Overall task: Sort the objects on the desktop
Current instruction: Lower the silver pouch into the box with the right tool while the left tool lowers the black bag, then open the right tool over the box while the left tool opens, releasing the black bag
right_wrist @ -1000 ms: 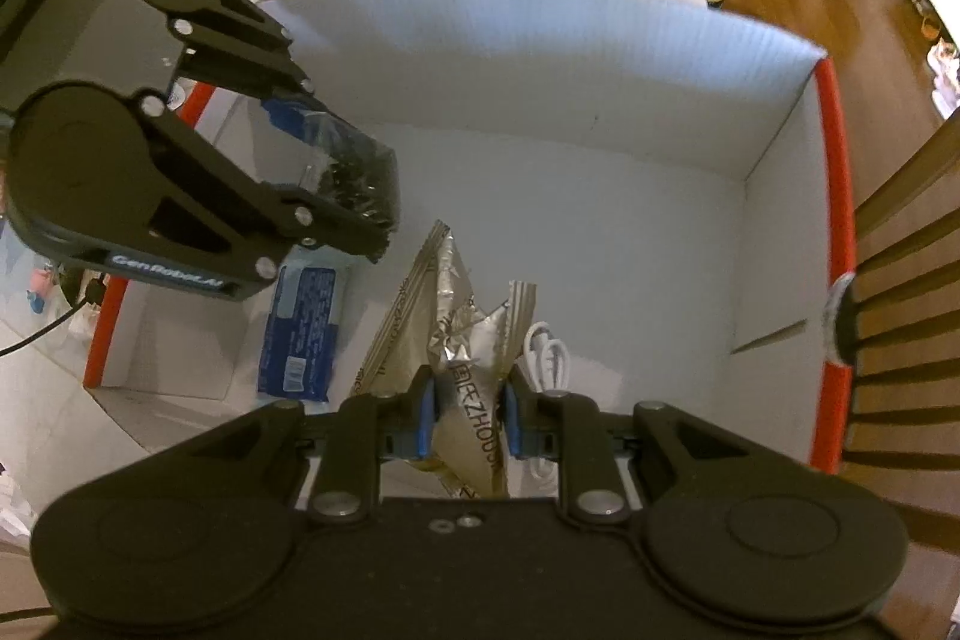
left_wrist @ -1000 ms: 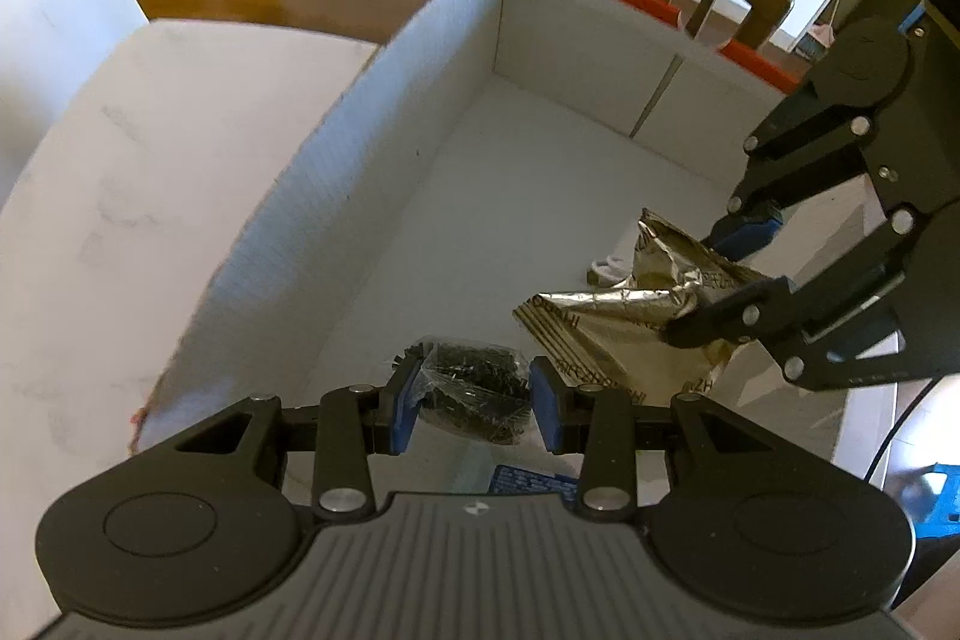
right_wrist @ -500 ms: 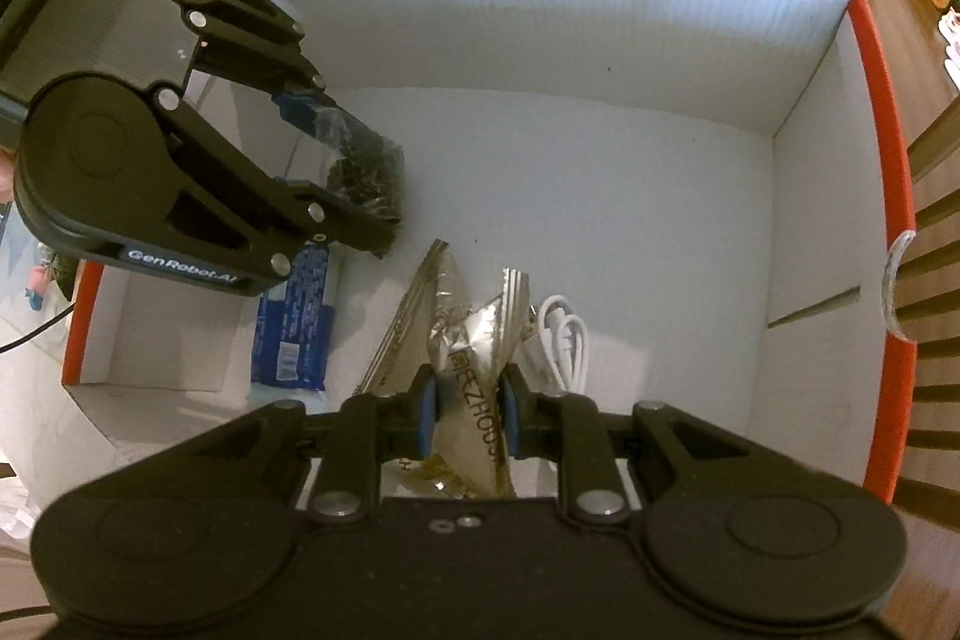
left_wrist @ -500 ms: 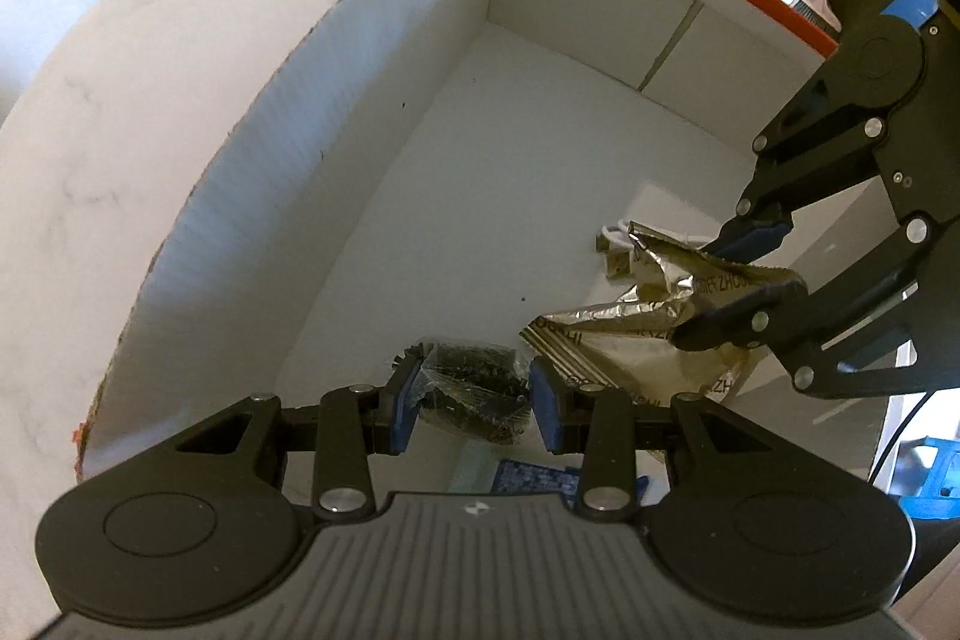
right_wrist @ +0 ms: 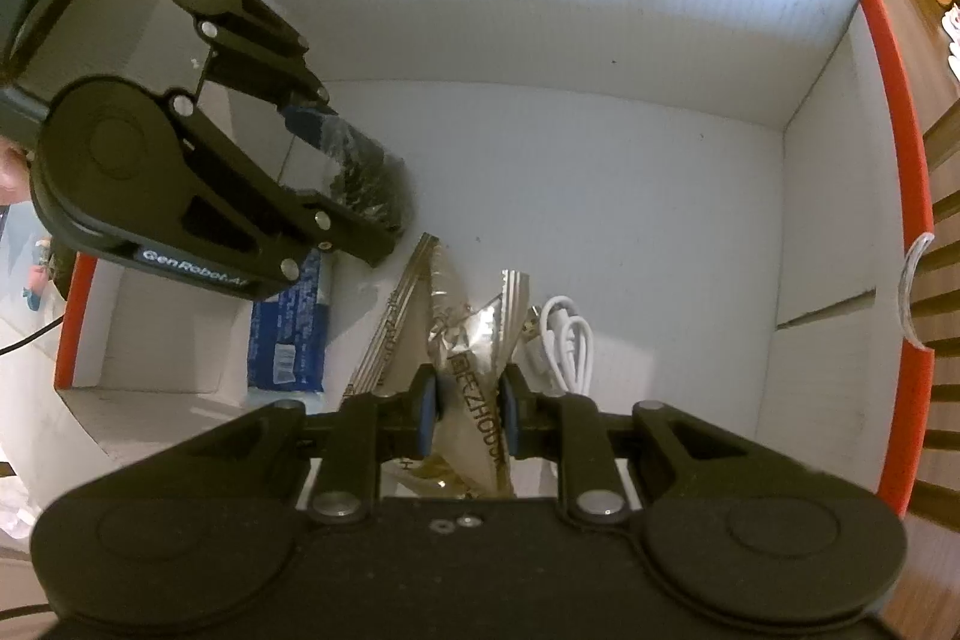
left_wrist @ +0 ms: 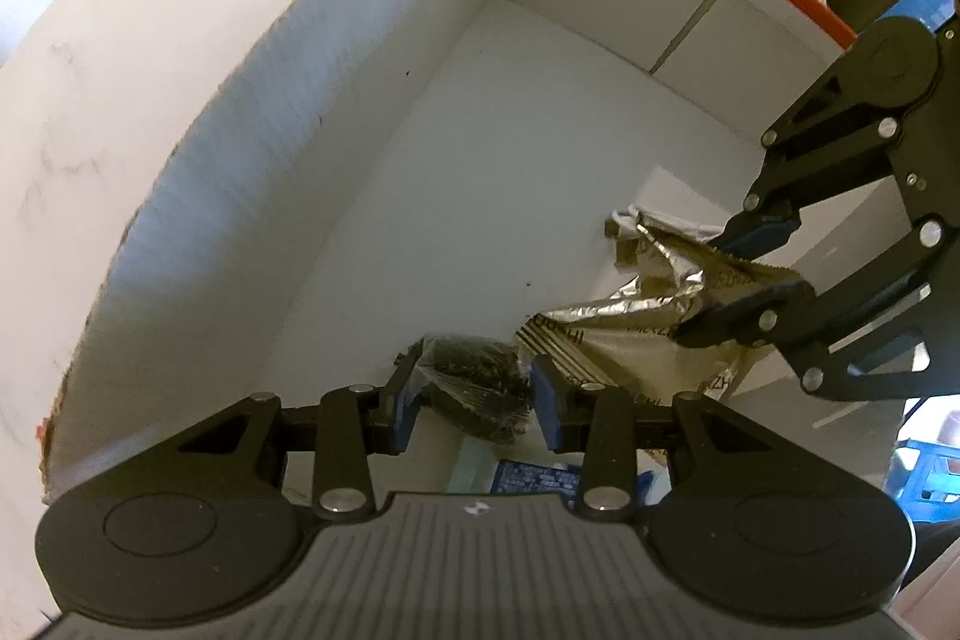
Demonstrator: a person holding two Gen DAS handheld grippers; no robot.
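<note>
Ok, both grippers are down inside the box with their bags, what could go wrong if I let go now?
1. The left gripper and right gripper sit close together; opening both could knock fingers.
2. The foil bag hangs over the white cable and would likely bury it.
3. The clear bag of dark bits hangs near the blue packet and may land on it, mixing items.
</note>
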